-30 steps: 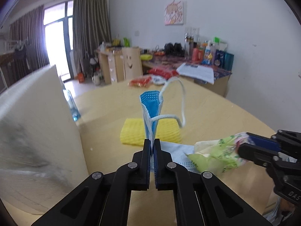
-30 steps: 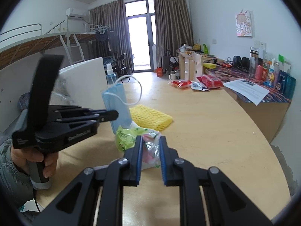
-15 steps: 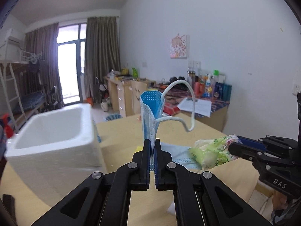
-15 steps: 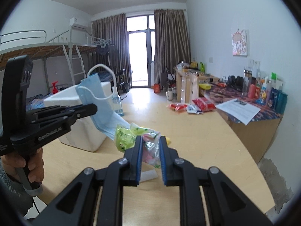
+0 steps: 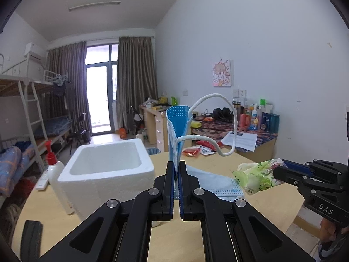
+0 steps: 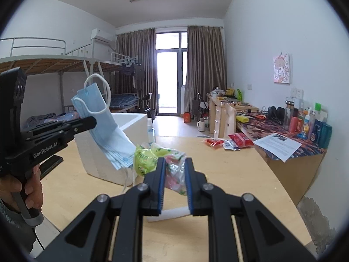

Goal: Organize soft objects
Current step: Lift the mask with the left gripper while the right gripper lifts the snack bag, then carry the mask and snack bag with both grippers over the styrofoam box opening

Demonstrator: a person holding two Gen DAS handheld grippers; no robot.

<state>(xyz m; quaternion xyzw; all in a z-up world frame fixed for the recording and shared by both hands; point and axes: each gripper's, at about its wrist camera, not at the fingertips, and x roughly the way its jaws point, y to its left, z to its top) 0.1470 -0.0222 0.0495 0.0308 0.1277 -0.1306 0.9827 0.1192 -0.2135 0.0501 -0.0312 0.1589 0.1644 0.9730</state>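
Observation:
My left gripper (image 5: 176, 168) is shut on a stack of blue face masks (image 5: 177, 128). They stand up above its tips, with a white ear loop (image 5: 231, 118) curling to the right. In the right wrist view the same masks (image 6: 102, 113) hang from the left gripper (image 6: 92, 122) in front of the white foam box (image 6: 102, 163). My right gripper (image 6: 174, 166) is shut on a green and pink tissue pack (image 6: 157, 155), held above the table. The foam box (image 5: 104, 170) is open-topped and stands left of the masks in the left wrist view, where the tissue pack (image 5: 257, 174) sits in the right gripper (image 5: 281, 170).
A white pump bottle with a red top (image 5: 53, 168) stands left of the foam box. Red snack packets (image 6: 226, 142) lie at the far side of the wooden table (image 6: 229, 174). A cluttered desk with bottles and a paper sheet (image 6: 281, 146) runs along the right wall.
Both grippers have risen with their loads. The left wrist view swung left, bringing the foam box's open top into sight; the yellow sponge has dropped out of view.

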